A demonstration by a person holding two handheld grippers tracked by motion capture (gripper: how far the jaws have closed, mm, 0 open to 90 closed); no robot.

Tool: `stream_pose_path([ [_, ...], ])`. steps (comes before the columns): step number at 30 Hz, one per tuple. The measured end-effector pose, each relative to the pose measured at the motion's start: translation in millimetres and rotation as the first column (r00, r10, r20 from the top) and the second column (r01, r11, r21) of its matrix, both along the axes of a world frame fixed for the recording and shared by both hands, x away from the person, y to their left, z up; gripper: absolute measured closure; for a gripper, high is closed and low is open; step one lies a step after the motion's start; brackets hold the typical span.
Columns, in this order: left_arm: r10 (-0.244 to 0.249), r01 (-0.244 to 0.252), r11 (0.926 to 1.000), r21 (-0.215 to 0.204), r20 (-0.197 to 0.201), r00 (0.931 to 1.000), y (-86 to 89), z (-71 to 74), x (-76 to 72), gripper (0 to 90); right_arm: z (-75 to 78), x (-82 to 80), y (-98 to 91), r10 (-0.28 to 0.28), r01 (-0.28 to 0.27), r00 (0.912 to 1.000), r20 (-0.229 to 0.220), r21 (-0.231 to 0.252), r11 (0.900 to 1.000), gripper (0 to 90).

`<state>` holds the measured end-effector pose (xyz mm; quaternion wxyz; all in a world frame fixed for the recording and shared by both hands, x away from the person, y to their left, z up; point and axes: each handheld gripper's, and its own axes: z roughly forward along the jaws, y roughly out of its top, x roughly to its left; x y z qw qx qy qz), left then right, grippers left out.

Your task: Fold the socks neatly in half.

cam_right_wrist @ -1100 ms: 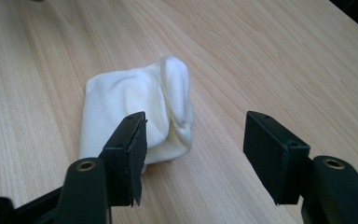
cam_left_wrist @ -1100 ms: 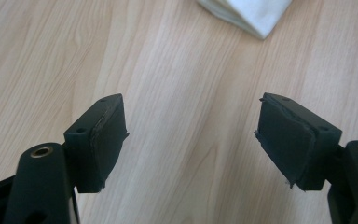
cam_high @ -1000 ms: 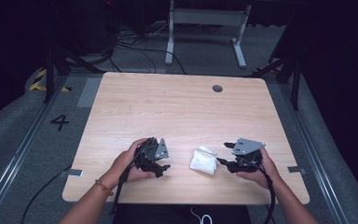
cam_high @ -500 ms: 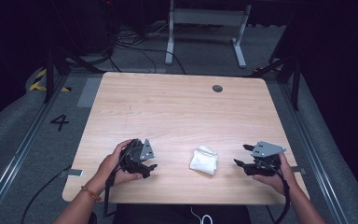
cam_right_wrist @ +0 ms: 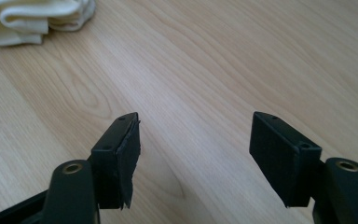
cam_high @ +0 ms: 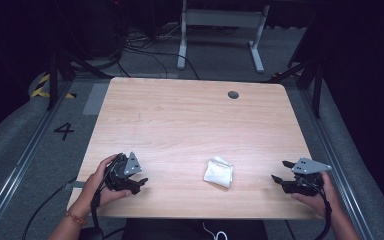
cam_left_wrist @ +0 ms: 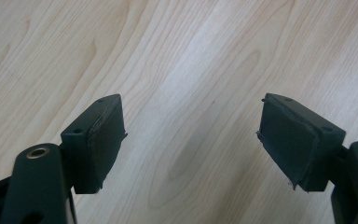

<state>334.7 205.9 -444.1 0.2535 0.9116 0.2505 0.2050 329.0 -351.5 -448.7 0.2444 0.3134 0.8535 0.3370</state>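
A small folded white cloth (cam_high: 218,172) lies on the wooden table (cam_high: 190,120) near its front edge, a little right of the middle. My left gripper (cam_high: 139,183) is held near the front left corner, well to the left of the cloth, pointing right. In the left gripper view its jaws (cam_left_wrist: 191,121) stand open over bare wood. My right gripper (cam_high: 278,172) is near the front right corner and points left toward the cloth. Its jaws (cam_right_wrist: 193,130) are open and hold nothing, with the cloth (cam_right_wrist: 32,18) far off at the upper left.
A round cable hole (cam_high: 233,94) sits near the table's far right edge. Behind the table stands a grey metal frame (cam_high: 220,30) among floor cables. A "4" (cam_high: 64,131) is marked on the floor at the left. Cables trail from both grippers off the front edge.
Both hands have drawn apart, the left gripper toward the front left corner and the right toward the front right. The cloth has stayed where it lay.
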Motion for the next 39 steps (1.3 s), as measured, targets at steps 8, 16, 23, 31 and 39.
stream_pose_path([
  [8,0.042,-0.043,0.9987,-0.027,-0.018,0.9989,20.4,-9.3,-2.5,22.8,-11.2,-7.0,-26.5,-0.059,0.059,0.9978,-0.032,0.018,0.9981,33.7],
  [16,0.076,-0.084,0.9919,-0.096,-0.083,0.9937,40.8,-24.1,0.6,21.7,-29.9,-13.6,-62.0,-0.189,0.201,0.9766,-0.103,0.13,0.9709,31.5],
  [23,0.104,-0.137,0.9671,-0.214,-0.157,0.9821,57.4,-33.5,2.8,17.1,-38.4,-15.7,-73.2,-0.223,0.243,0.9656,-0.134,0.163,0.9563,30.4],
  [31,0.113,-0.143,0.9571,-0.252,-0.128,0.9853,61.4,-38.0,0.7,15.3,-39.5,-17.7,-73.5,-0.225,0.246,0.965,-0.136,0.175,0.9533,30.2],
  [39,0.114,-0.144,0.9569,-0.252,-0.127,0.9852,61.3,-38.1,0.8,15.2,-38.0,-10.2,-66.9,-0.228,0.252,0.9618,-0.151,0.163,0.954,28.1],
])
